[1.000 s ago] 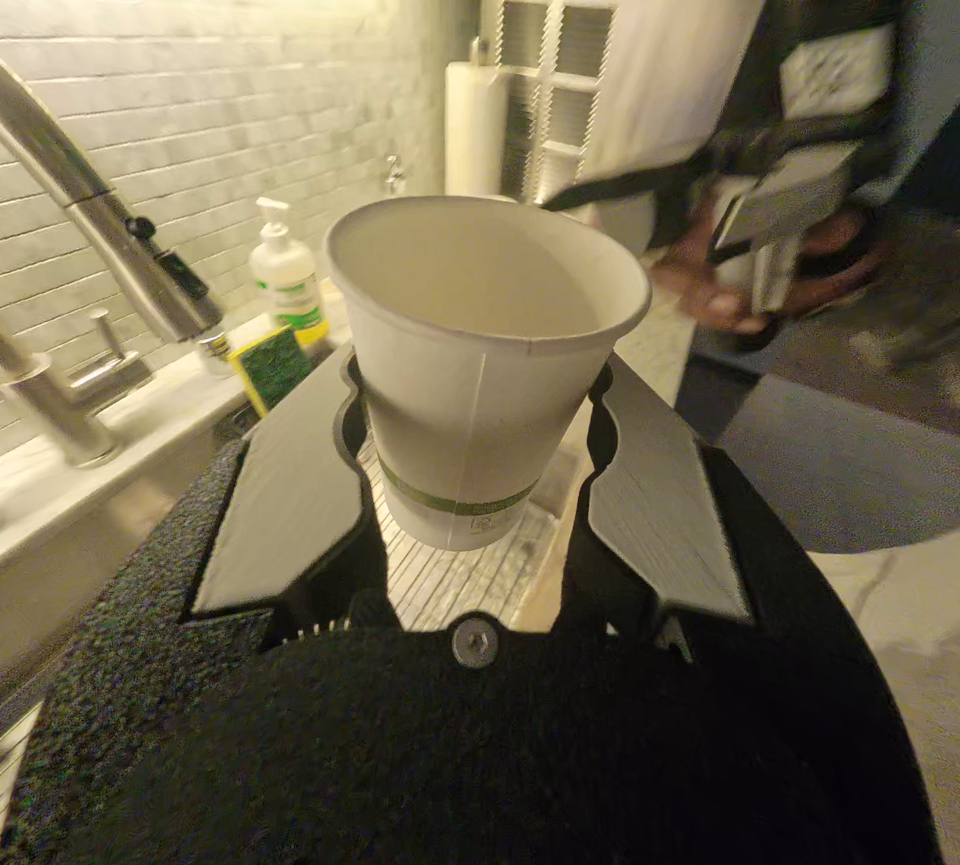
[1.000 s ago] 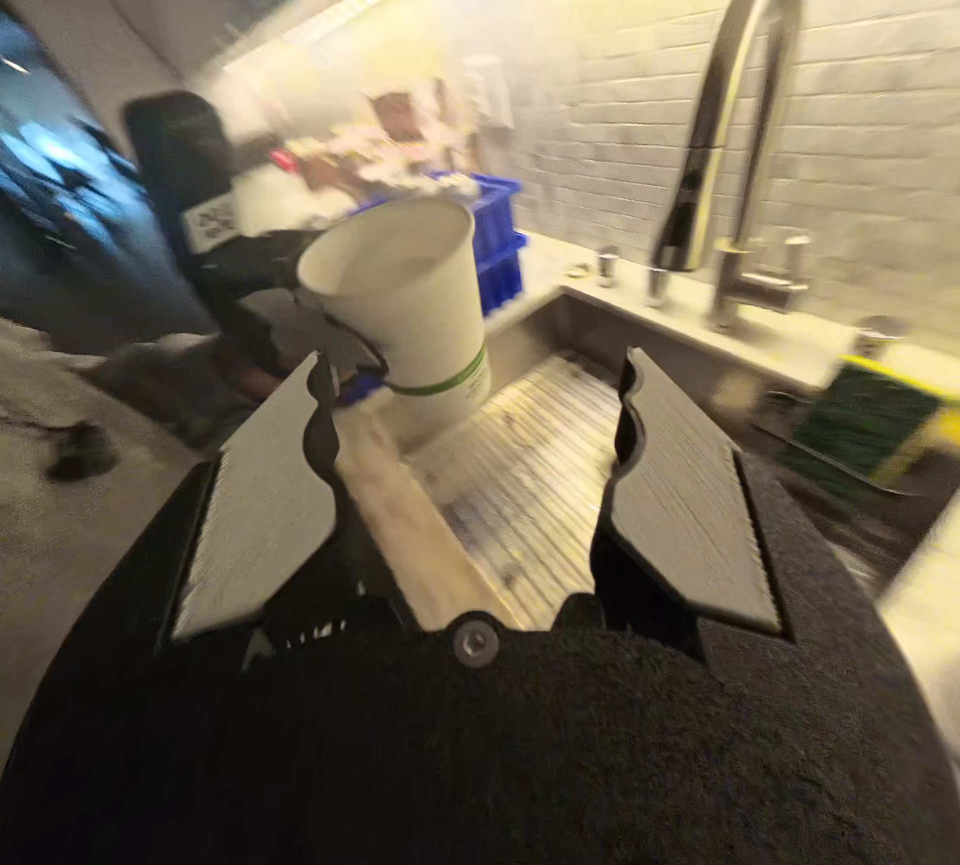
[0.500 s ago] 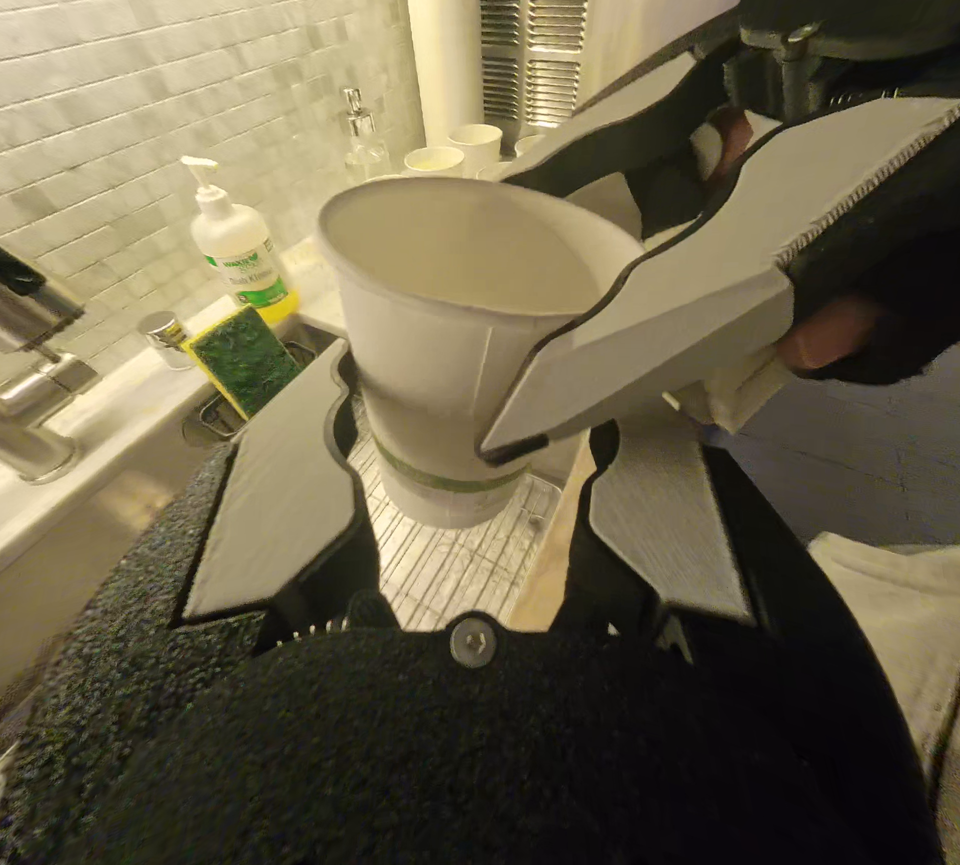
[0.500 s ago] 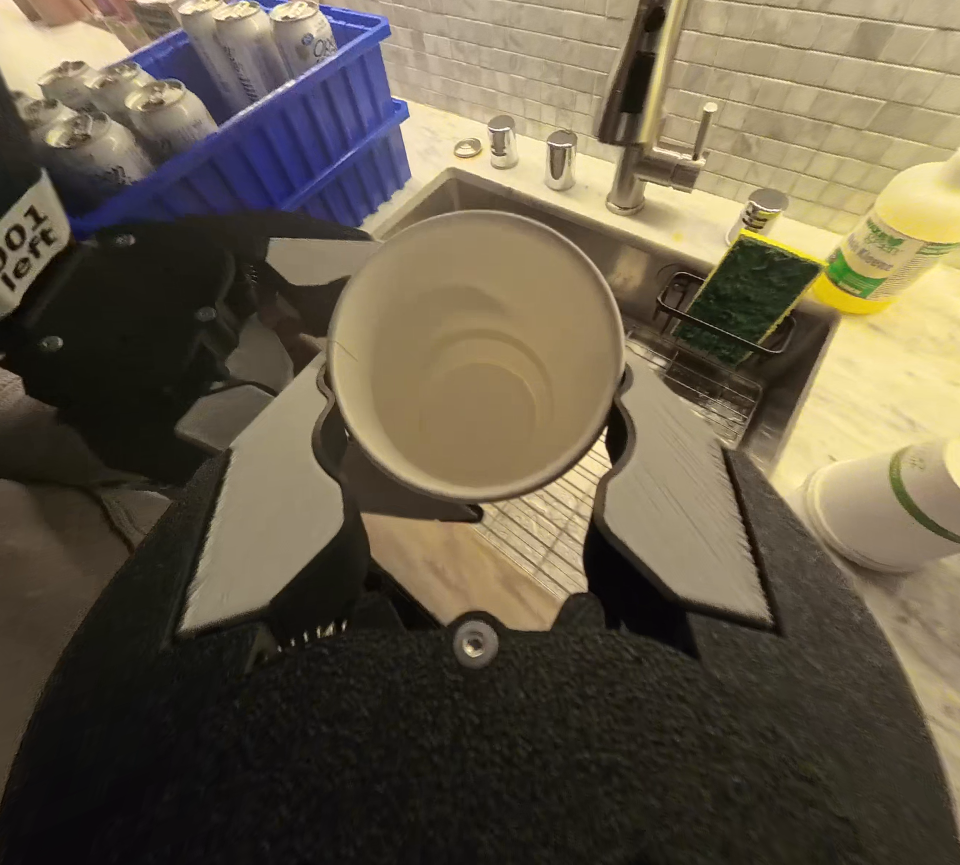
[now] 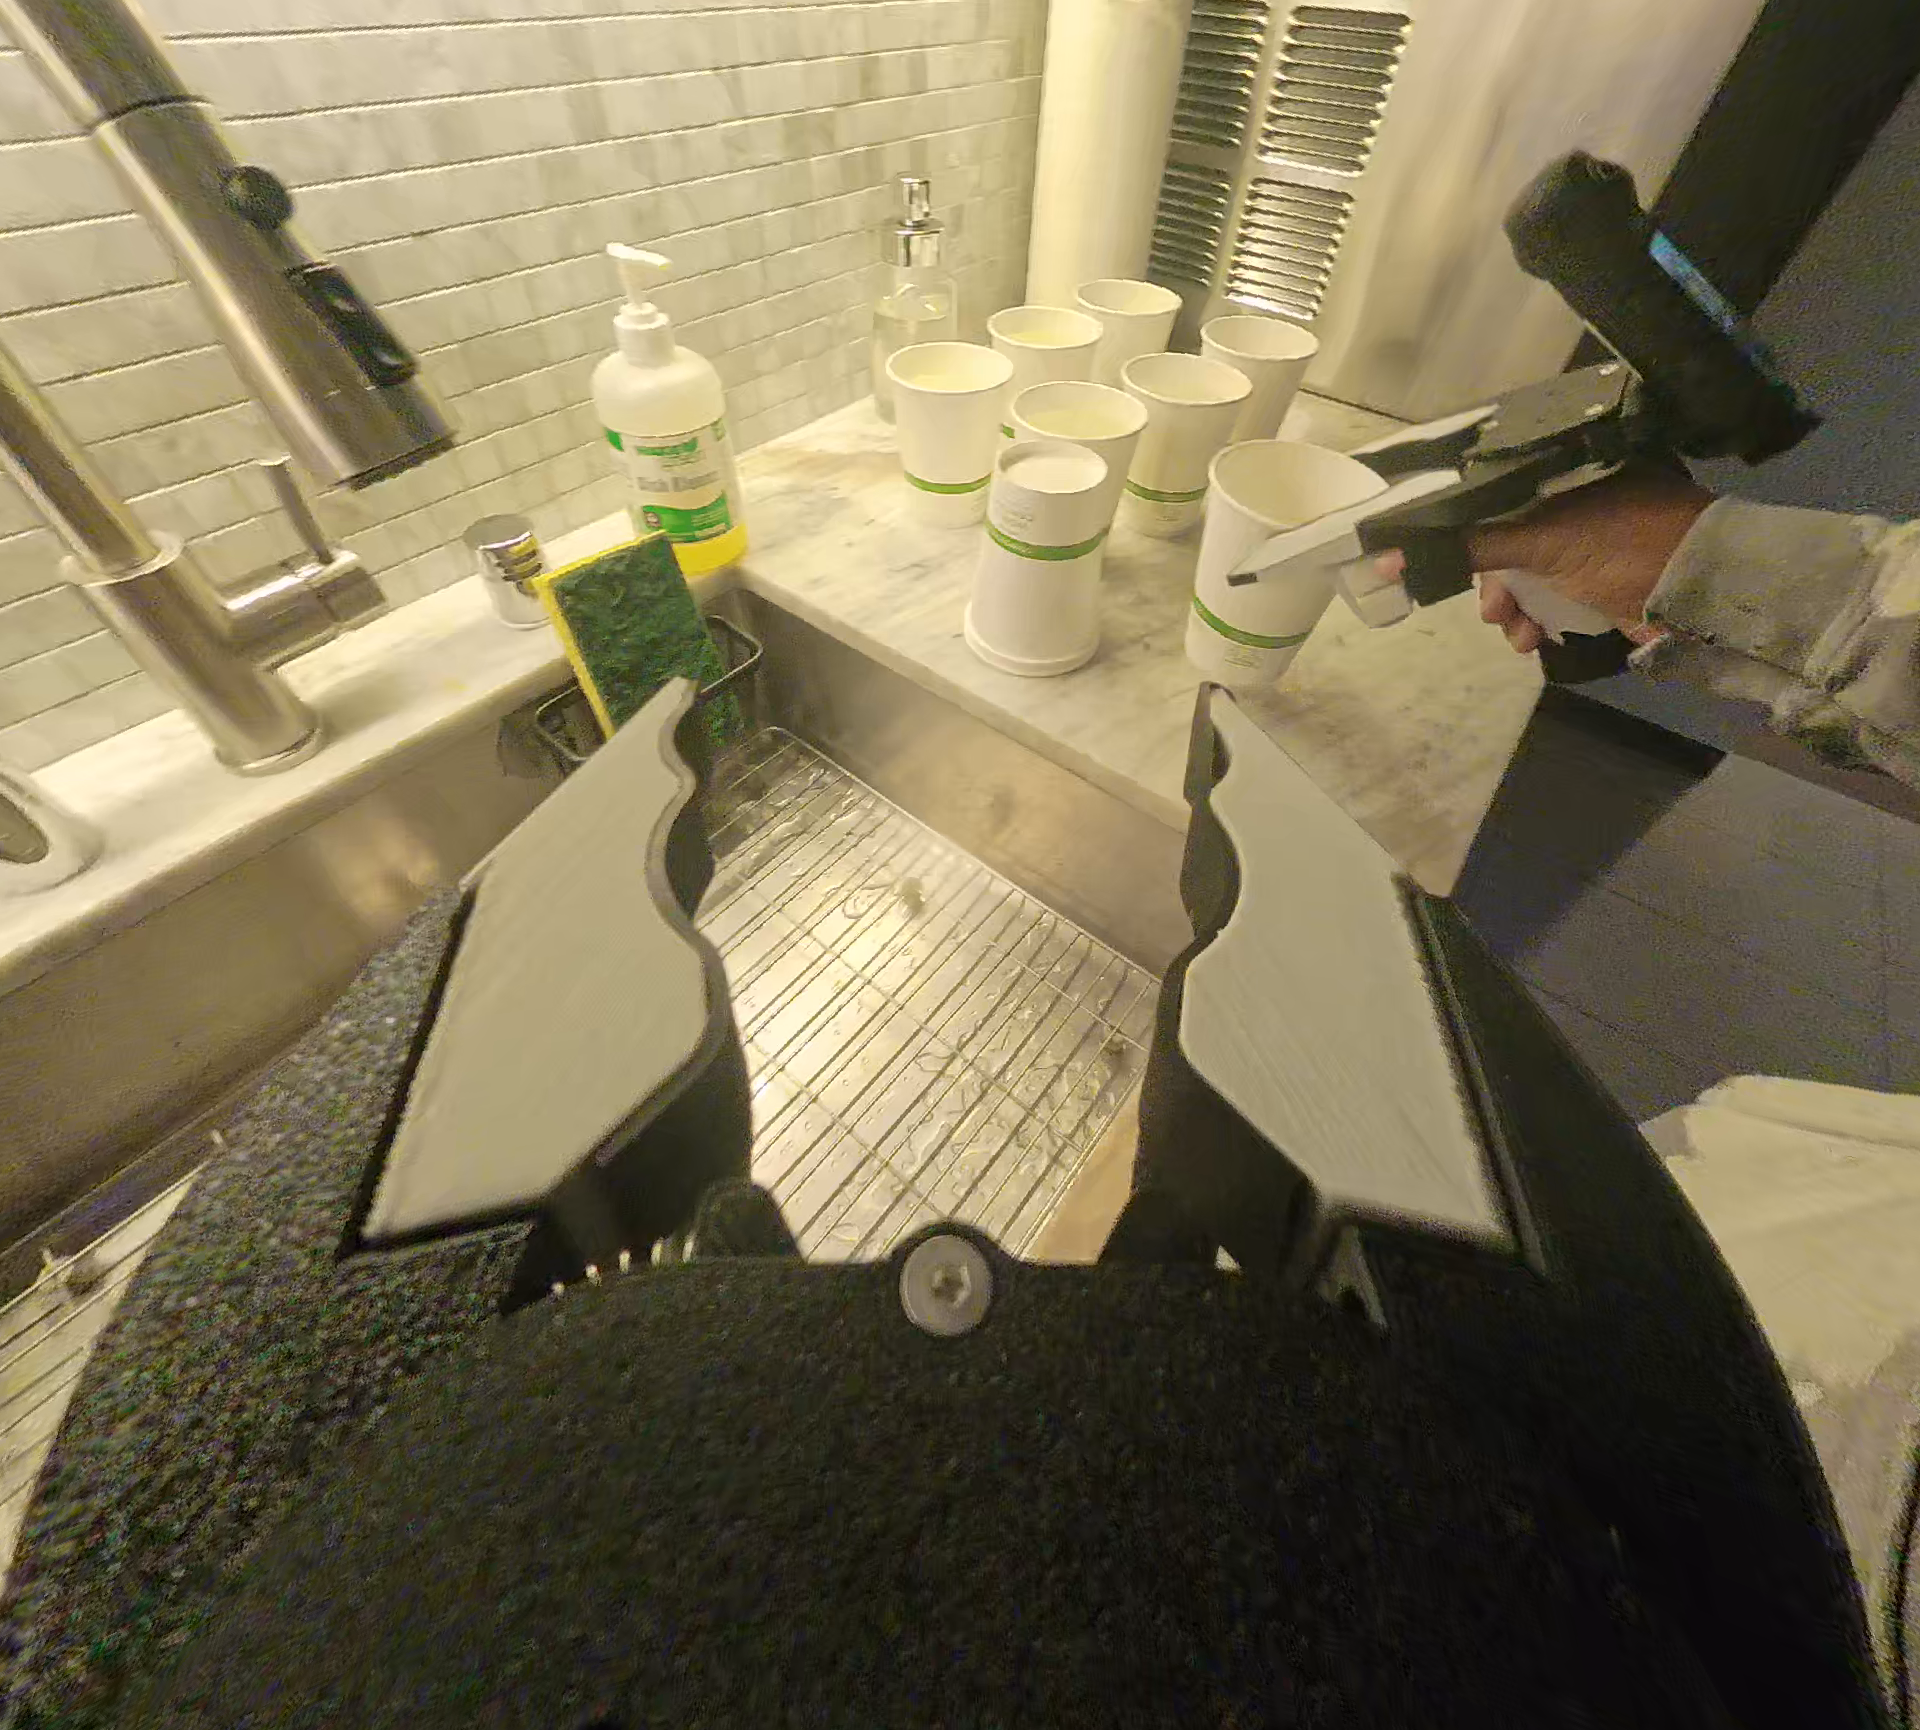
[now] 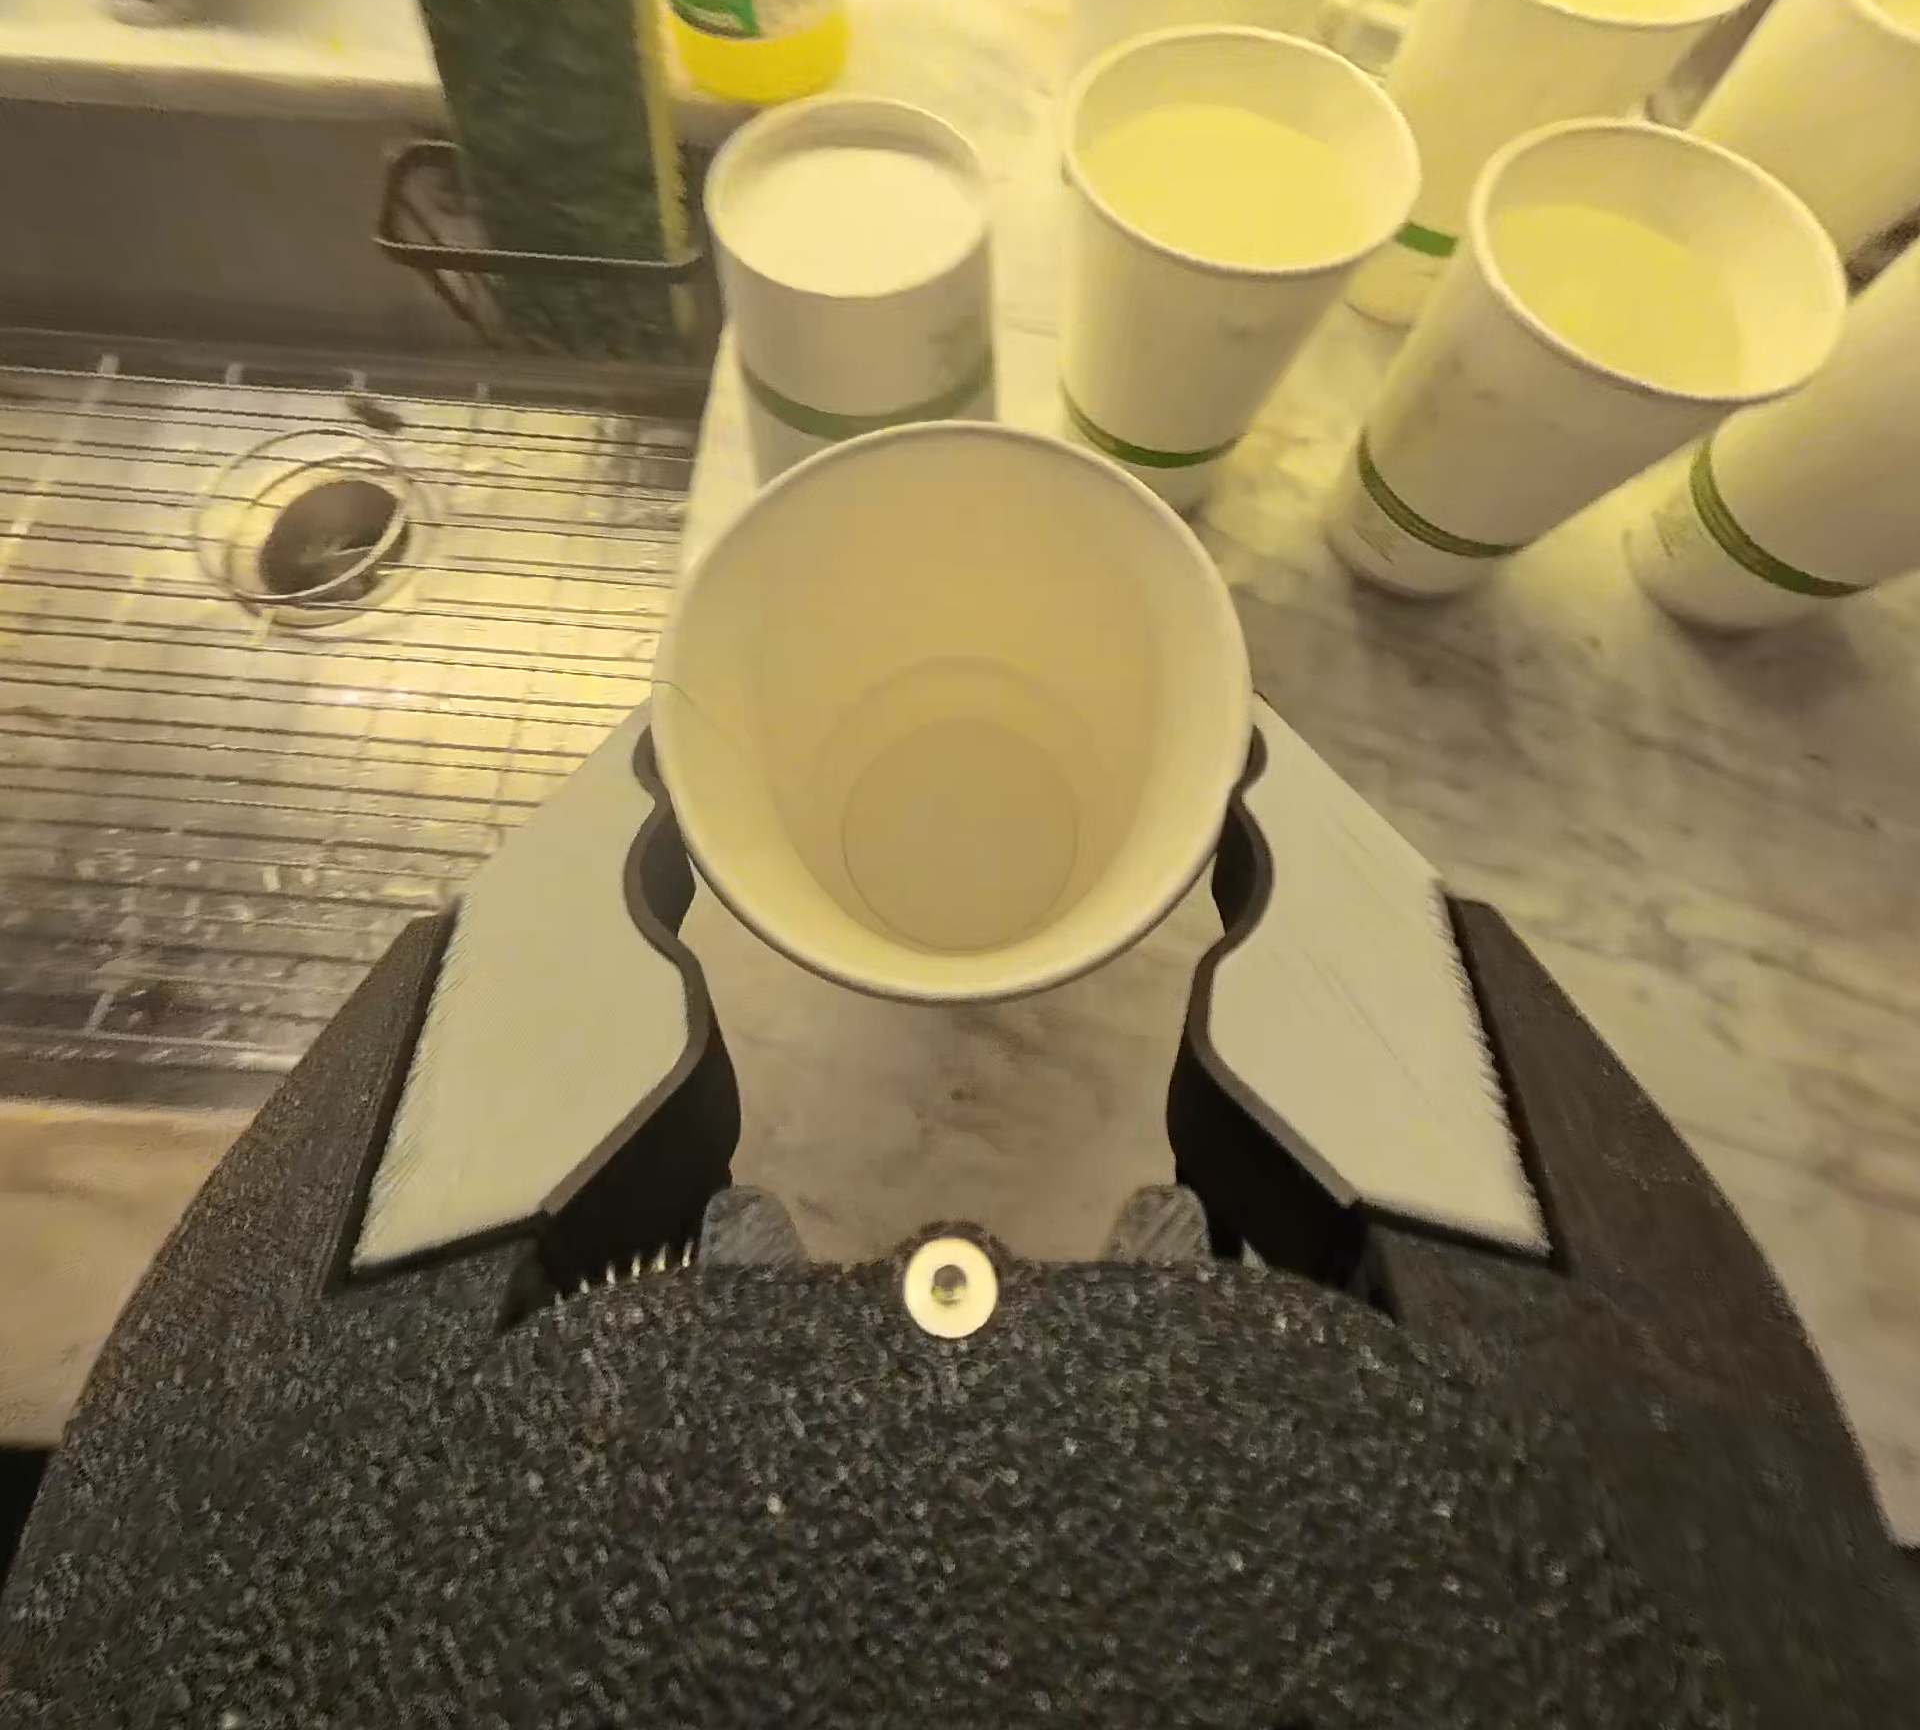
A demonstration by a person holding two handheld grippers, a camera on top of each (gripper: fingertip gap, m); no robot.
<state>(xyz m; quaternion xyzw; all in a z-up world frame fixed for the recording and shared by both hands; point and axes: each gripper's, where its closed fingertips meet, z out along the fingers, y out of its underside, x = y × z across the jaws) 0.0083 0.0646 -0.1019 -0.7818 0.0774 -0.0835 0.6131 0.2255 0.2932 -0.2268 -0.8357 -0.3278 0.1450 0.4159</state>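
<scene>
My right gripper (image 6: pixel 951 730) is shut on an empty white paper cup with a green band (image 6: pixel 956 745). It holds the cup tilted, low over the marble counter (image 6: pixel 1558 849), right of the sink. In the left wrist view the cup (image 5: pixel 1273 568) and the right gripper (image 5: pixel 1351 527) show at the right, with a person's hand behind. My left gripper (image 5: pixel 945 704) is open and empty above the sink's wire grid (image 5: pixel 935 1005). An upturned cup (image 6: pixel 847 267) stands just beyond the held cup.
Several upright paper cups (image 6: pixel 1226 226) holding pale liquid stand on the counter behind. A green-and-yellow sponge (image 5: pixel 639 631) sits in a rack at the sink corner, beside a soap bottle (image 5: pixel 665 444). The faucet (image 5: pixel 208 226) is at the left and a paper towel roll (image 5: pixel 1107 122) at the back. The faucet (image 5: pixel 208 226) sits 20 cm or so from the ends of my left fingers.
The cup passed from my left gripper to my right. The left jaws opened and stayed over the sink. The right gripper carried the cup right, over the counter.
</scene>
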